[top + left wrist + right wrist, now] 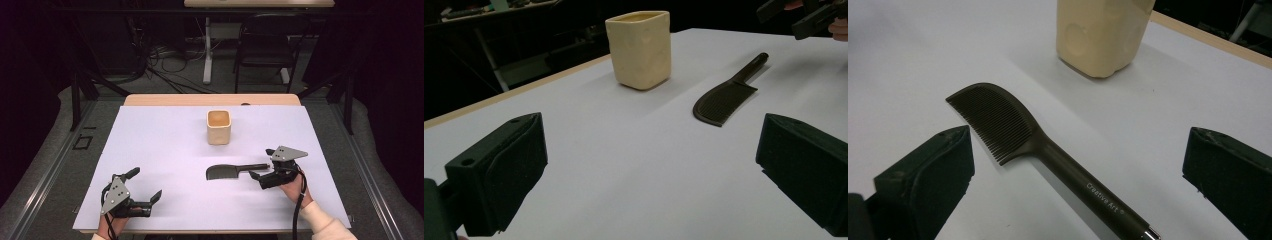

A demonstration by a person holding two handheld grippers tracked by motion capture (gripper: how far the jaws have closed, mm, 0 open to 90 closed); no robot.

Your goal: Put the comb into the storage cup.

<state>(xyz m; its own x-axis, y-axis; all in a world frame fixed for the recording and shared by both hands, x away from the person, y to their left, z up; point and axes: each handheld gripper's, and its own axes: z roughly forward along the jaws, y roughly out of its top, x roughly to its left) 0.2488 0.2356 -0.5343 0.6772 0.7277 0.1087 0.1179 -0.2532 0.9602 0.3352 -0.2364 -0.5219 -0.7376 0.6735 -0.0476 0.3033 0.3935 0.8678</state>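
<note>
A black comb (232, 171) lies flat on the white sheet (165, 145), its handle pointing right. My right gripper (262, 163) is open, and the end of the handle lies between its jaws. In the right gripper view the comb (1018, 130) runs up between the open jaws of the right gripper (1078, 165), untouched, with "Creative Art" printed on the handle. A cream square cup (218, 127) stands upright behind the comb. My left gripper (146, 183) is open and empty at the front left. In the left gripper view it (649, 145) faces the cup (640, 49) and the comb (724, 100).
The wooden table edge (210, 100) shows beyond the sheet. On the floor behind stand a black chair (265, 45) and a white desk leg (207, 50), amid loose cables (165, 60). Dark stands flank the table on both sides.
</note>
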